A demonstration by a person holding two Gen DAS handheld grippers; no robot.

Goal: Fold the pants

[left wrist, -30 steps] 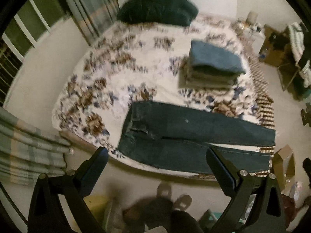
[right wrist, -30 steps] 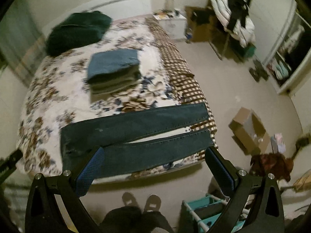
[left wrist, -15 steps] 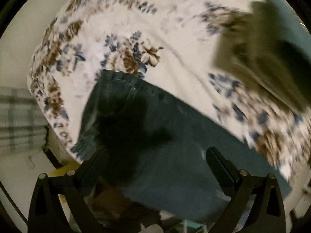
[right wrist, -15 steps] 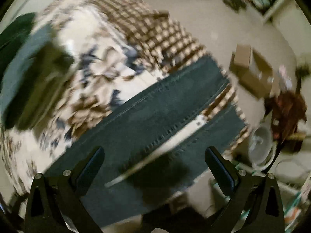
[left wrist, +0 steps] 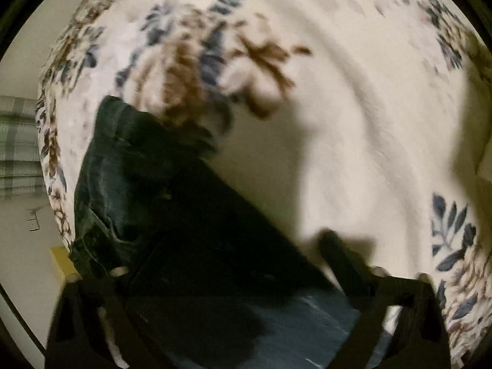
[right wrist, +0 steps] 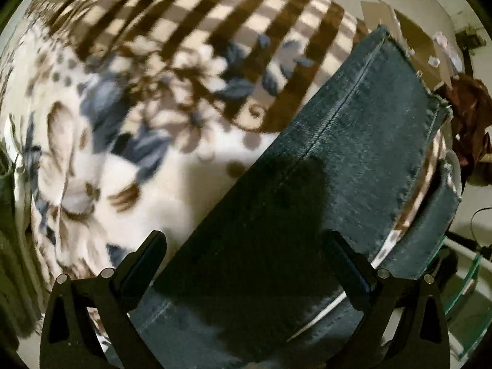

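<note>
Dark blue jeans lie flat on the floral bedspread. In the left wrist view their waist end (left wrist: 129, 166) fills the lower left, much of it in shadow. My left gripper (left wrist: 233, 252) is open, close above the waist, and holds nothing. In the right wrist view the two leg ends (right wrist: 353, 160) run up to the right, with hems near the bed's edge. My right gripper (right wrist: 243, 246) is open, just above the far leg, and holds nothing. Both views are blurred.
The floral bedspread (left wrist: 353, 107) stretches beyond the jeans, with a brown checked border (right wrist: 215, 9) near the leg ends. A cardboard box (right wrist: 412, 40) and reddish-brown cloth (right wrist: 473, 104) lie on the floor past the bed's edge.
Both grippers have dropped from high above the bed to close over the jeans, the left over the waist, the right over the leg ends. Both stay open.
</note>
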